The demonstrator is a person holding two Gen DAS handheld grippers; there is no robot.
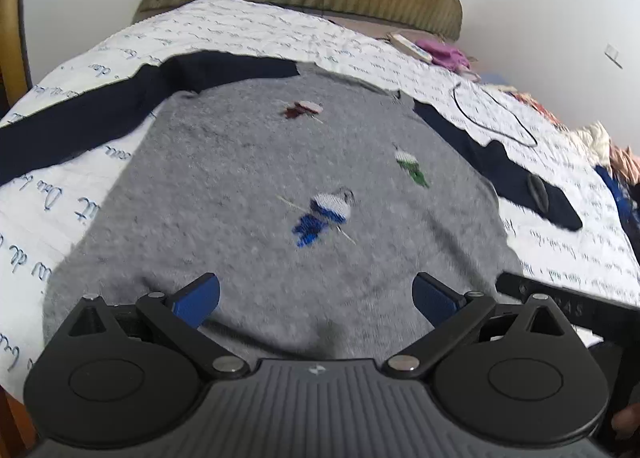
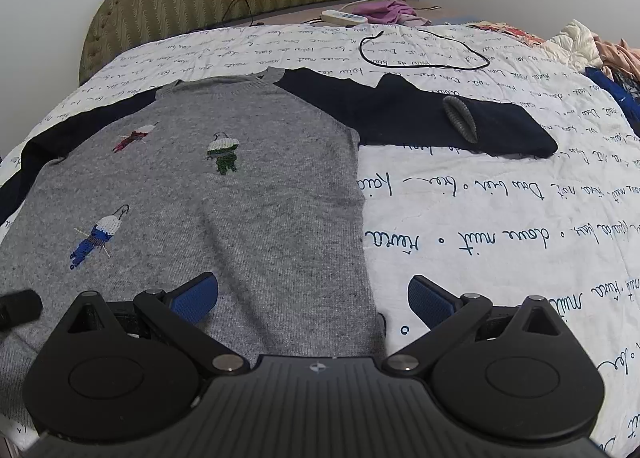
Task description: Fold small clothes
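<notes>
Your sweater [image 2: 248, 217] lies flat and face up on the quilt [image 2: 500, 217], grey body toward you, neck at the far end, both navy sleeves spread out to the sides. Both tools hover over its near hem: the left gripper [image 1: 316, 300] sits over the middle of the hem, the right gripper [image 2: 313, 298] straddles the near right corner, and each has its jaws spread wide with nothing between them.

Mind the right one: one pad [image 2: 430, 300] is over bare quilt, so closing there could pinch bedding with the knit, or miss the edge altogether. The right sleeve [image 2: 440, 125] reaches far right, with a loose black cord [image 2: 424, 57] lying beyond it; drag the sleeve carelessly and it may bunch. Thick knit also tends to slip if you grab only the top layer, so the fold may skew.
</notes>
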